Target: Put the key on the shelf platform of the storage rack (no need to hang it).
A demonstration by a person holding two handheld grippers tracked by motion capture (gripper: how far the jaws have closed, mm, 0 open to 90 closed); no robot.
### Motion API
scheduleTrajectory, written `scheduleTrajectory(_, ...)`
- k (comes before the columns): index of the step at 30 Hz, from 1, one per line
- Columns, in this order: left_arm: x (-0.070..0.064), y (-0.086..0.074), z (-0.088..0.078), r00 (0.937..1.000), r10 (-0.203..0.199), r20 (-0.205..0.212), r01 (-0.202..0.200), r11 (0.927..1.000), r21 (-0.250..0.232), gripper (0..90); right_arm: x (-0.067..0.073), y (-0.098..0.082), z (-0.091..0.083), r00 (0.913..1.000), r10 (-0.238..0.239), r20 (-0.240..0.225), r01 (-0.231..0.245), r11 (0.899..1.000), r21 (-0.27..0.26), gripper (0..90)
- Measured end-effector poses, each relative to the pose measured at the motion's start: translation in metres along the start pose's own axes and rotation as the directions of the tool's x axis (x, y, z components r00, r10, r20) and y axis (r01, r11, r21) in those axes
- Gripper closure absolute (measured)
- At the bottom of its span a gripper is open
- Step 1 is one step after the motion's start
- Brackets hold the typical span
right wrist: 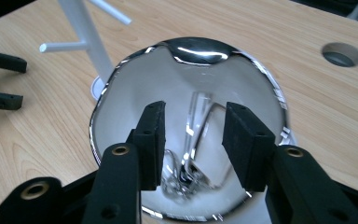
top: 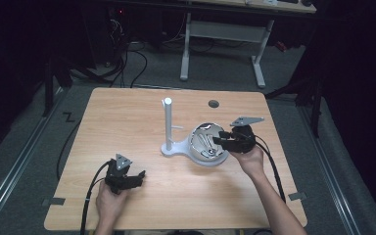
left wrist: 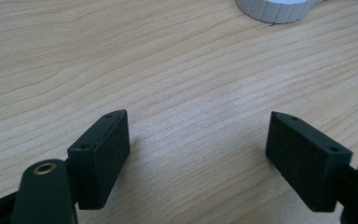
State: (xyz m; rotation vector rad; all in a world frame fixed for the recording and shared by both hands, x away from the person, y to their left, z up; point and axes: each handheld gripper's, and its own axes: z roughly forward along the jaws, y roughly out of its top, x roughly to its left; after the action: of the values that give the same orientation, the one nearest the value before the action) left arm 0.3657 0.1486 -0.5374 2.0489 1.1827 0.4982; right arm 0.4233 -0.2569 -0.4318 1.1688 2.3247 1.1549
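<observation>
A shiny chrome bowl (top: pixel 206 144) sits on its white round base at the foot of a white stand (top: pixel 168 125) with a tall post and short pegs. My right gripper (top: pixel 220 138) hangs at the bowl's right rim. In the right gripper view its jaws (right wrist: pixel 193 140) stand apart above the bowl's mirrored inside (right wrist: pixel 191 70), where thin metal parts lie at the bottom; the pads press on nothing. My left gripper (top: pixel 139 177) rests near the table's front left, open over bare wood (left wrist: pixel 198 149). It also appears far left as the left gripper (right wrist: pixel 2 81).
The wooden table (top: pixel 127 117) has a round cable hole (top: pixel 213 104) behind the bowl. A ribbed white round base (left wrist: pixel 275 9) lies ahead of the left jaws. A white-legged desk and cables stand on the floor beyond the table.
</observation>
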Motion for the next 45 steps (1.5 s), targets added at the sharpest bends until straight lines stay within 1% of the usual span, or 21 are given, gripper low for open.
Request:
scheduleTrajectory(2, 0.000, 0.000, 0.000, 1.0000, 0.000, 0.000, 0.000, 1.0000, 0.000, 22.1, -0.004, -0.002, -0.008, 0.9998, 0.008, 0.017, -0.007, 1.000, -0.008, 58.0)
scheduleTrajectory(3, 0.000, 0.000, 0.000, 1.0000, 0.000, 0.000, 0.000, 1.0000, 0.000, 22.1, -0.007, -0.002, -0.016, 0.9996, 0.017, 0.025, -0.016, 1.000, -0.023, 57.4)
scheduleTrajectory(5, 0.000, 0.000, 0.000, 1.0000, 0.000, 0.000, 0.000, 1.0000, 0.000, 22.1, -0.008, -0.002, -0.022, 0.9992, 0.026, 0.030, -0.025, 0.999, -0.032, 57.0)
scheduleTrajectory(10, 0.000, 0.000, 0.000, 1.0000, 0.000, 0.000, 0.000, 1.0000, 0.000, 22.1, -0.010, -0.004, -0.028, 0.9989, 0.036, 0.030, -0.034, 0.998, -0.049, 56.5)
scheduleTrajectory(15, 0.000, 0.000, 0.000, 1.0000, 0.000, 0.000, 0.000, 1.0000, 0.000, 22.1, -0.013, -0.006, -0.035, 0.9978, 0.055, 0.037, -0.053, 0.997, -0.060, 56.0)
scheduleTrajectory(18, 0.000, 0.000, 0.000, 1.0000, -0.001, 0.000, 0.001, 1.0000, 0.000, 22.1, -0.014, -0.006, -0.040, 0.9974, 0.053, 0.049, -0.050, 0.997, -0.065, 55.6)
scheduleTrajectory(19, 0.000, 0.000, 0.000, 1.0000, -0.001, 0.000, 0.001, 1.0000, 0.000, 22.1, -0.014, -0.007, -0.043, 0.9964, 0.044, 0.073, -0.039, 0.997, -0.066, 55.3)
scheduleTrajectory(20, 0.000, 0.000, 0.000, 1.0000, 0.000, 0.000, 0.000, 1.0000, 0.000, 22.1, -0.014, -0.007, -0.043, 0.9964, 0.044, 0.073, -0.039, 0.997, -0.066, 55.3)
scheduleTrajectory(23, 0.000, 0.000, 0.000, 1.0000, 0.001, 0.000, -0.001, 1.0000, 0.000, 22.1, -0.016, -0.011, -0.049, 0.9954, 0.069, 0.066, -0.063, 0.994, -0.087, 55.2)
scheduleTrajectory(25, 0.000, 0.000, 0.000, 1.0000, -0.001, 0.000, 0.001, 1.0000, 0.000, 22.1, -0.017, -0.013, -0.050, 0.9950, 0.077, 0.063, -0.072, 0.994, -0.084, 55.2)
scheduleTrajectory(27, 0.000, 0.000, 0.000, 1.0000, -0.001, 0.000, 0.001, 1.0000, 0.000, 22.1, -0.019, -0.016, -0.051, 0.9940, 0.082, 0.072, -0.077, 0.994, -0.078, 55.1)
scheduleTrajectory(28, 0.000, 0.000, 0.000, 1.0000, -0.001, 0.000, 0.001, 1.0000, 0.000, 22.1, -0.020, -0.017, -0.056, 0.9934, 0.088, 0.072, -0.082, 0.993, -0.089, 55.0)
scheduleTrajectory(29, 0.000, 0.000, 0.000, 1.0000, -0.001, 0.000, 0.001, 1.0000, 0.000, 22.1, -0.020, -0.017, -0.056, 0.9934, 0.088, 0.072, -0.082, 0.993, -0.089, 55.0)
scheduleTrajectory(30, 0.000, 0.000, 0.000, 1.0000, -0.001, 0.000, 0.001, 1.0000, -0.001, 22.1, -0.021, -0.019, -0.060, 0.9930, 0.097, 0.068, -0.089, 0.990, -0.108, 54.8)
scheduleTrajectory(33, 0.000, 0.000, 0.000, 1.0000, -0.001, 0.000, 0.001, 1.0000, 0.000, 22.1, -0.022, -0.021, -0.063, 0.9924, 0.102, 0.068, -0.094, 0.989, -0.111, 54.7)
scheduleTrajectory(36, 0.000, 0.000, 0.000, 1.0000, -0.001, 0.000, 0.001, 1.0000, 0.000, 22.1, -0.025, -0.026, -0.067, 0.9902, 0.120, 0.071, -0.112, 0.987, -0.115, 54.5)
scheduleTrajectory(38, 0.000, 0.000, 0.000, 1.0000, -0.001, 0.000, 0.001, 1.0000, 0.000, 22.1, -0.027, -0.029, -0.070, 0.9897, 0.121, 0.077, -0.111, 0.987, -0.118, 54.5)
scheduleTrajectory(42, 0.000, 0.000, 0.000, 1.0000, 0.000, 0.000, 0.000, 1.0000, 0.000, 22.1, -0.028, -0.031, -0.076, 0.9884, 0.131, 0.077, -0.119, 0.983, -0.143, 54.5)
scheduleTrajectory(45, 0.000, 0.000, 0.000, 1.0000, -0.001, 0.000, 0.001, 1.0000, 0.000, 22.1, -0.032, -0.033, -0.081, 0.9859, 0.148, 0.078, -0.135, 0.979, -0.152, 54.5)
